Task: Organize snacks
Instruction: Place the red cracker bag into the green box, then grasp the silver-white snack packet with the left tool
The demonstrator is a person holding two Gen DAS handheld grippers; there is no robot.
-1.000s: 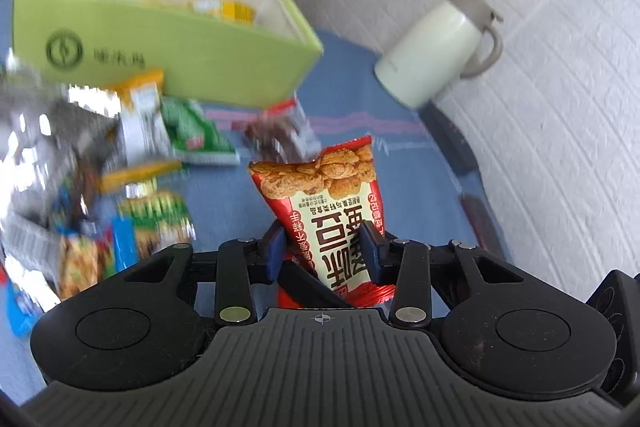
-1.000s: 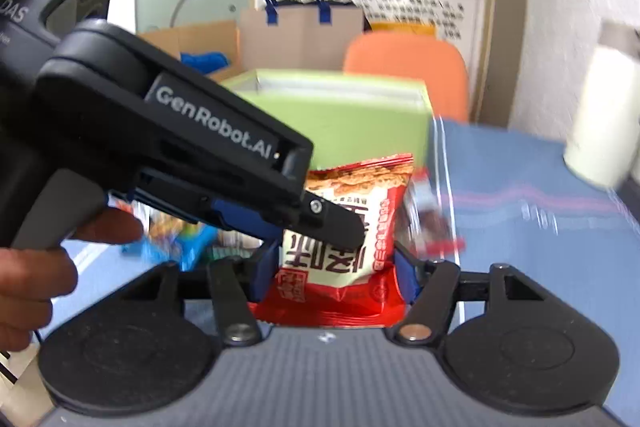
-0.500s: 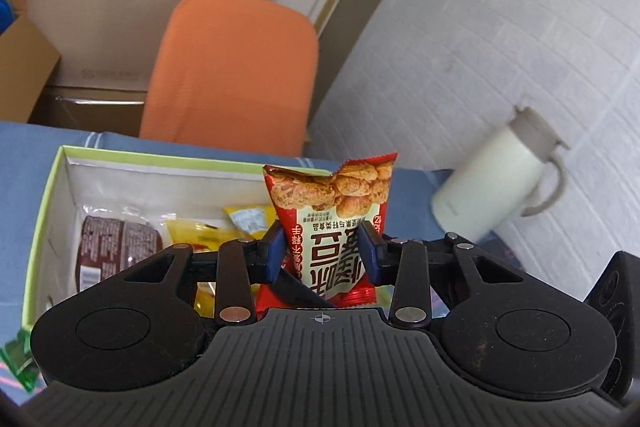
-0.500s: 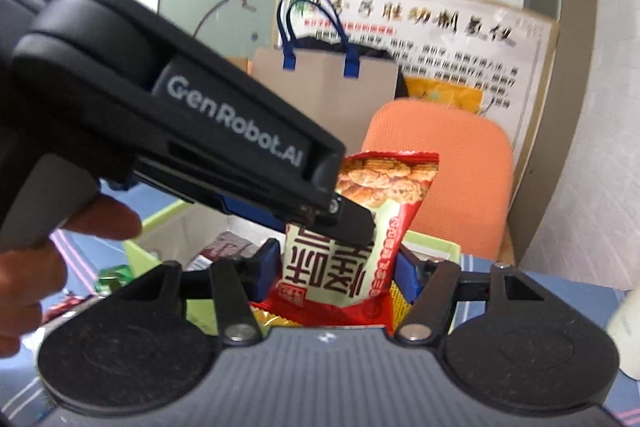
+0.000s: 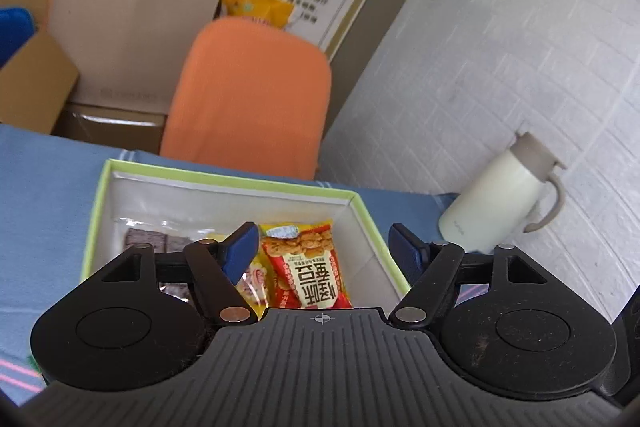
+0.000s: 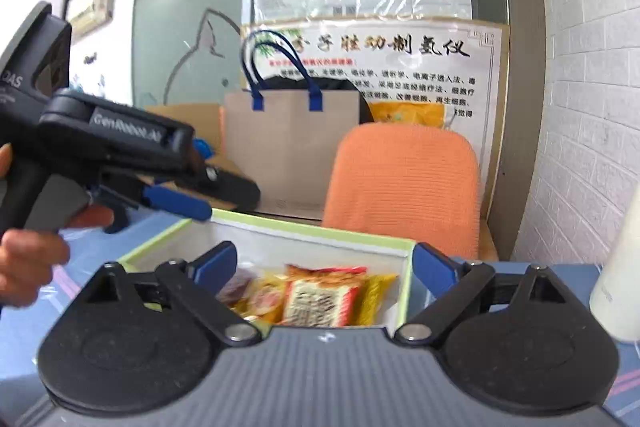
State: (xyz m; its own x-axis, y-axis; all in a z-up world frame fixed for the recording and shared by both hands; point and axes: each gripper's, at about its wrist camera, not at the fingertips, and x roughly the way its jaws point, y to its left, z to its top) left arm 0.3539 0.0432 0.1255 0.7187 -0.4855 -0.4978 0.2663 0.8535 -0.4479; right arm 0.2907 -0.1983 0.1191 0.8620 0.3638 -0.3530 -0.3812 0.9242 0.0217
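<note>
Both grippers hang over the green-rimmed box (image 5: 362,205) that sits on the blue-covered desk (image 5: 48,163), toward its far edge in front of the orange chair (image 5: 248,95). The left gripper (image 5: 322,245) has its jaws opening, the blue pads (image 5: 240,247) spread wide with nothing pressed between them; the red snack packet (image 5: 310,269) lies below and a little ahead of them, resting in the box against its right wall, long axis running away from the camera, print upside down from this view. The right gripper (image 6: 324,269) is likewise opening, pads well apart and empty, looking down on the same red packet (image 6: 320,297) among yellow packets (image 6: 264,299) and a dark-wrapped one (image 5: 150,241). From the right wrist view the picture is soft, so whether a second red packet lies there cannot be told. The packet appears delivered; the next move likely turns on drawing both grippers back toward the near side of the desk for more snacks. The white jug (image 5: 498,201) stands at the desk's right edge, well apart from the box.
</note>
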